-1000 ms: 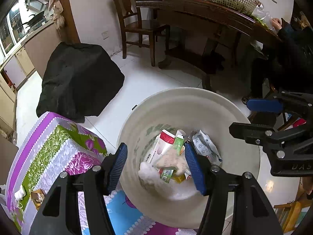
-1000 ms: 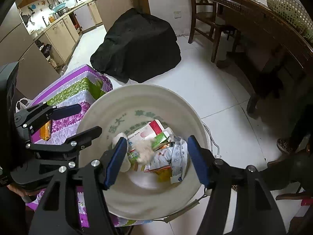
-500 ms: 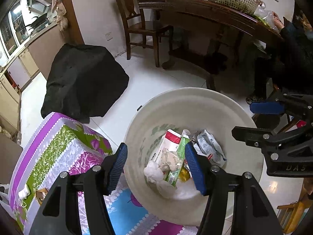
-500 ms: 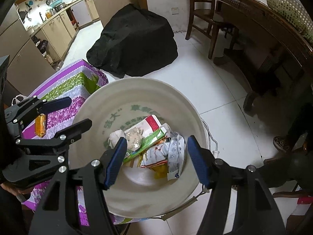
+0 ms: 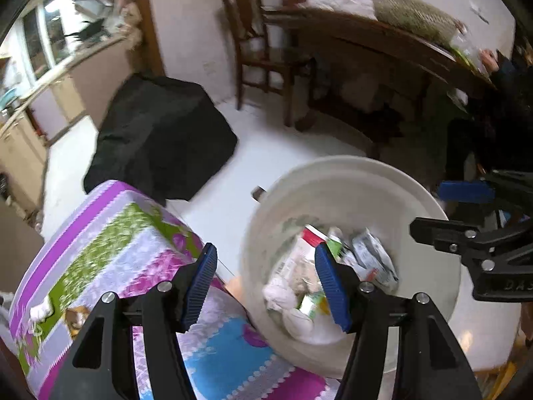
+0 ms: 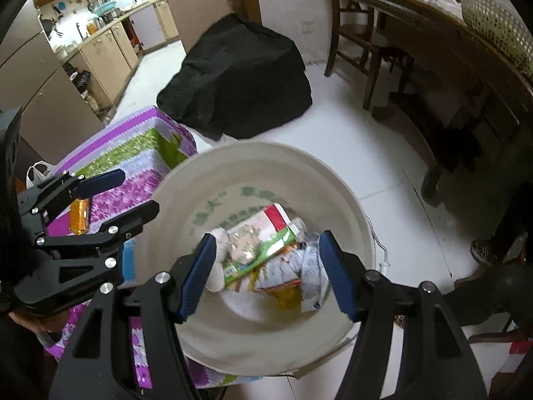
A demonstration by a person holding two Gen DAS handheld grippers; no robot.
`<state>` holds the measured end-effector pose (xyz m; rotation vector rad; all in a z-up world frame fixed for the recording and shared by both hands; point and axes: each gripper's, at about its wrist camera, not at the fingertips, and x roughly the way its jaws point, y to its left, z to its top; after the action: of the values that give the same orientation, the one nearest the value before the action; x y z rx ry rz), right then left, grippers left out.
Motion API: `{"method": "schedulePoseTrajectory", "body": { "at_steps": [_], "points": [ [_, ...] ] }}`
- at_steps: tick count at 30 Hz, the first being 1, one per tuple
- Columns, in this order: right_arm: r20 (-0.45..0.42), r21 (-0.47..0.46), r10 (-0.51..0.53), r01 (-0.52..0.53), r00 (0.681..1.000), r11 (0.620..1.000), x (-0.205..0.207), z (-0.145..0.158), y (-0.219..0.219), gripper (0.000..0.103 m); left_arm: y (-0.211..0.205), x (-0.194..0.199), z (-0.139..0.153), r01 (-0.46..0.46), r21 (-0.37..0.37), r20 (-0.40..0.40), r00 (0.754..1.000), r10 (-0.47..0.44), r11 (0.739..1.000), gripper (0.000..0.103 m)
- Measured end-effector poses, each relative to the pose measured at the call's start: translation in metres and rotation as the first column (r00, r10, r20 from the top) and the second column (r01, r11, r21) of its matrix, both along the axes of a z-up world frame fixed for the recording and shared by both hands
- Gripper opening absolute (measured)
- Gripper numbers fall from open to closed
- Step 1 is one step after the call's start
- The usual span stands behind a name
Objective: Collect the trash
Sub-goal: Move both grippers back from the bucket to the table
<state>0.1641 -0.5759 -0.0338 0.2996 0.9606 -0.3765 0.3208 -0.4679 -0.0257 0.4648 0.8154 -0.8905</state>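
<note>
On my far left, in the right wrist view, a small orange packet (image 6: 79, 217) lies on the worktop (image 6: 140, 153) with its purple, green and white patterned cloth. My left gripper (image 5: 265, 286) hangs above the cloth's right edge, just beside the bucket, its blue-padded fingers (image 5: 200, 286) spread wide with nothing between them. To the right of the worktop stands the cream bucket (image 6: 253, 163), green lettering on its inner wall. The trash (image 6: 266, 253) sits at its bottom: a red and white carton, a green wrapper, a crumpled white tissue and a silvery printed pouch, all touching in one heap. My right gripper (image 6: 266, 276) hovers over the bucket's mouth, fingers (image 6: 338, 283) parted and holding nothing. Behind the bucket a black covered bulk (image 6: 240, 80) rests on the white tiled floor (image 6: 349, 140), and farther right a wooden chair (image 6: 356, 33) stands at a dark dining table (image 6: 443, 43).
</note>
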Motion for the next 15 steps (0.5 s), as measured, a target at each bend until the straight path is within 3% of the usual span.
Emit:
{"method": "schedulePoseTrajectory", "body": {
  "at_steps": [5, 9, 15],
  "points": [
    [0.15, -0.055, 0.043, -0.035, 0.988, 0.998, -0.001, 0.015, 0.035, 0.061, 0.046, 0.004, 0.002, -0.115, -0.072, 0.042, 0.992, 0.118, 0.991, 0.062],
    [0.223, -0.068, 0.105, -0.092, 0.969, 0.993, 0.007, 0.019, 0.069, 0.061, 0.091, 0.013, -0.004, -0.214, -0.089, 0.067, 0.973, 0.22, 0.973, 0.062],
    [0.252, -0.071, 0.211, -0.199, 0.945, 0.977, 0.031, 0.01, 0.119, 0.061, 0.178, 0.035, -0.008, -0.336, -0.115, 0.06, 0.937, 0.344, 0.935, 0.062]
  ]
}}
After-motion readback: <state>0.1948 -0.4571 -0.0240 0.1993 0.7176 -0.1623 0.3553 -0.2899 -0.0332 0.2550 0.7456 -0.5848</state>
